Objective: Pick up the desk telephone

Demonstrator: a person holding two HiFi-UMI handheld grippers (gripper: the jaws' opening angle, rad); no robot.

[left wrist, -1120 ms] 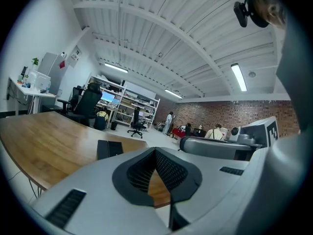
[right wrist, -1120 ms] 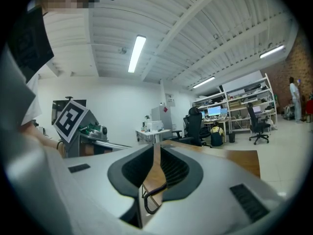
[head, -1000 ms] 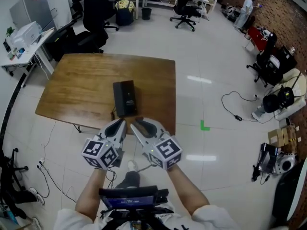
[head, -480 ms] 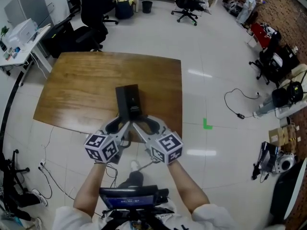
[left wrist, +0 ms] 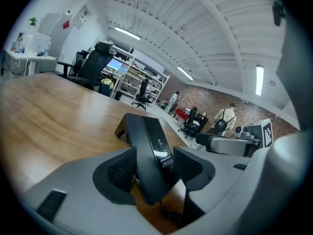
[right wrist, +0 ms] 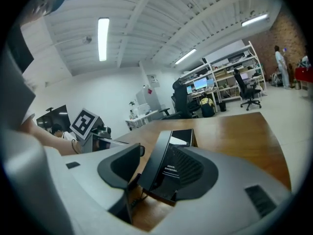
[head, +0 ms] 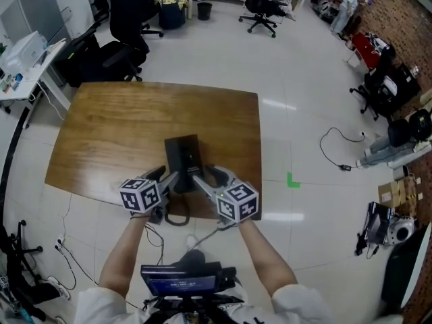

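Observation:
A black desk telephone [head: 182, 152] lies on the wooden table [head: 101, 133], close to its near edge, with the handset lying along it. My left gripper [head: 169, 179] and right gripper [head: 206, 178] sit side by side at the phone's near end. In the left gripper view the handset [left wrist: 148, 136] runs between the left gripper's [left wrist: 154, 156] pads. Those jaws have just been opening and stand open around it. In the right gripper view the phone's body [right wrist: 182, 137] lies between the jaws of the right gripper [right wrist: 155, 156], which have also just been opening.
The phone's cord [head: 177, 218] loops over the table's near edge under the grippers. Office chairs [head: 125, 19] and desks stand beyond the table's far side. A green tape mark [head: 290, 179] and cables [head: 334, 150] lie on the floor to the right.
Both grippers have moved forward and down from in front of the table to the phone's near end. Their jaws have opened, and the phone now lies between them.

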